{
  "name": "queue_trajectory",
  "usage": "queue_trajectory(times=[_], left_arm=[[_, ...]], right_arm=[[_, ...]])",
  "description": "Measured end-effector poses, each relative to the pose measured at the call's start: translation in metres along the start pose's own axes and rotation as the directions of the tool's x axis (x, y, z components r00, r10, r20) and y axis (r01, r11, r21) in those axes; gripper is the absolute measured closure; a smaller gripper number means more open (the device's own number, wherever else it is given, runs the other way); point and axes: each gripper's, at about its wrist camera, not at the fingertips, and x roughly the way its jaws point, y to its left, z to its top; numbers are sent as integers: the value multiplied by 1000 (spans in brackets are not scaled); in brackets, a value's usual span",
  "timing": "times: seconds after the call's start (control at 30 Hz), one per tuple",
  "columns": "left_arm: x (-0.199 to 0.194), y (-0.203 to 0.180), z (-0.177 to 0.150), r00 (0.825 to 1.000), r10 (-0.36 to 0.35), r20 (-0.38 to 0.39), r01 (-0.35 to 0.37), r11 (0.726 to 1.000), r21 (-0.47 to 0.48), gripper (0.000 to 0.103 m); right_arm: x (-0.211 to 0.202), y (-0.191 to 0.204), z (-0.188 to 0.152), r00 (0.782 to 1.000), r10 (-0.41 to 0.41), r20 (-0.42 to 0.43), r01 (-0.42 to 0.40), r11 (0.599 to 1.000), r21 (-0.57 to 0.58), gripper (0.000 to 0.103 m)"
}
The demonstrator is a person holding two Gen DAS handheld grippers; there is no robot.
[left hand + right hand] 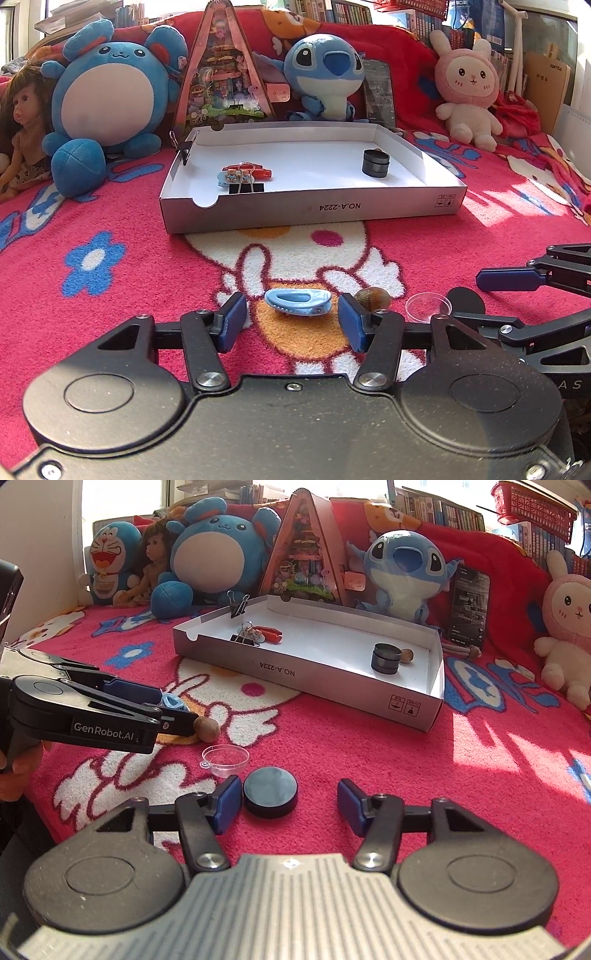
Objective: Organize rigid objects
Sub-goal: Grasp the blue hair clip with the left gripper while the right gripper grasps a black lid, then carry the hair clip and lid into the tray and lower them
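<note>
Left gripper [291,323]: jaws partly open around the light-blue hair clip [298,301] lying on the red cartoon blanket [110,295]. There's a gap on both sides, so nothing is pinched.
Right gripper [290,805]: also open. The black round disc [270,791] sits between the fingers, right up against the left pad [229,794], with clear space to the other one. It isn't gripped.
Loose stuff: a clear little plastic cup [225,760] just behind the disc, and a brown nut [207,730] near the left gripper's tip.
Box: a shallow white cardboard tray [332,686] further back on the blanket.
Already in the tray: a black binder clip [246,182] with a red item and something blue beside it at one end. At the other end there's a stack of black discs [386,659] with another brown nut [406,655] next to it.
Extra: one more binder clip [238,603] is clamped on the tray's far corner.
Background: plushies lined up behind, blue round one [107,103], Stitch [327,77], pink bunny [467,88].
</note>
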Motion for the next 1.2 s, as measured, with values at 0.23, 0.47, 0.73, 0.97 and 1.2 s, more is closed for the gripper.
queue_trajectory(times=[0.23, 0.47, 0.73, 0.97, 1.2], left_arm=[[-2, -5, -2, 1000, 4, 10, -4, 1000, 15, 63], [-4, -7, -2, 1000, 5, 13, -5, 1000, 10, 67], [-7, -4, 6, 1000, 3, 24, -3, 1000, -13, 67], [-10, 2, 31, 998, 2, 62, 0, 999, -32, 67], [-3, 9, 62, 996, 13, 86, -10, 999, -38, 67]], right_arm=[[1, 1, 0, 1000, -1, 6, 0, 1000, 16, 54], [0, 4, -1, 1000, 3, 13, -3, 1000, 22, 64], [-4, -2, 3, 999, -8, 37, 6, 998, 65, 65], [-4, -12, 21, 998, -24, 59, 18, 995, 97, 65], [0, -30, 51, 995, -42, 87, 28, 988, 150, 65]])
